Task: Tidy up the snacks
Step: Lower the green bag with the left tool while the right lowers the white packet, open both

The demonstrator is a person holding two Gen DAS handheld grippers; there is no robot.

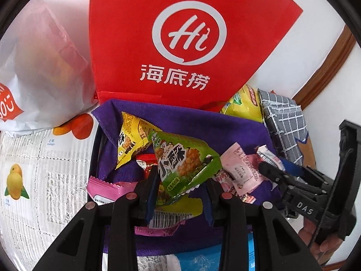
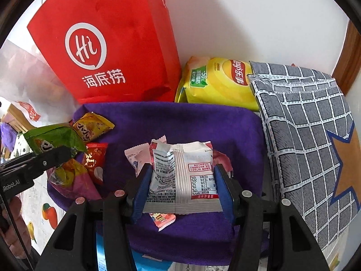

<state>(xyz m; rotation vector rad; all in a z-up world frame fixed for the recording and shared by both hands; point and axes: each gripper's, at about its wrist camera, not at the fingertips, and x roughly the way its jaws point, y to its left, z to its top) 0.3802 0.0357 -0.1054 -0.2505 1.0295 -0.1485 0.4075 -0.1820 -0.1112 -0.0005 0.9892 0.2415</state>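
Both blue-padded tools tilt steeply down over the purple cloth (image 2: 180, 122). Left hand-held gripper (image 1: 178, 194) pinches a green snack packet (image 1: 182, 164), its lower end hidden, long axis toward 11 o'clock. Right hand-held gripper (image 2: 182, 189) clamps a white packet (image 2: 182, 178), upright toward 12 o'clock, covering pink packets (image 2: 135, 158).

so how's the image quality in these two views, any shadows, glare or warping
Left wrist view: heavy fisheye bending with a dark rim, the red bag evenly lit and its logo sharp, no glare. Right wrist view: same warping, a soft shadow on the white wall, print on the white snack packet readable.
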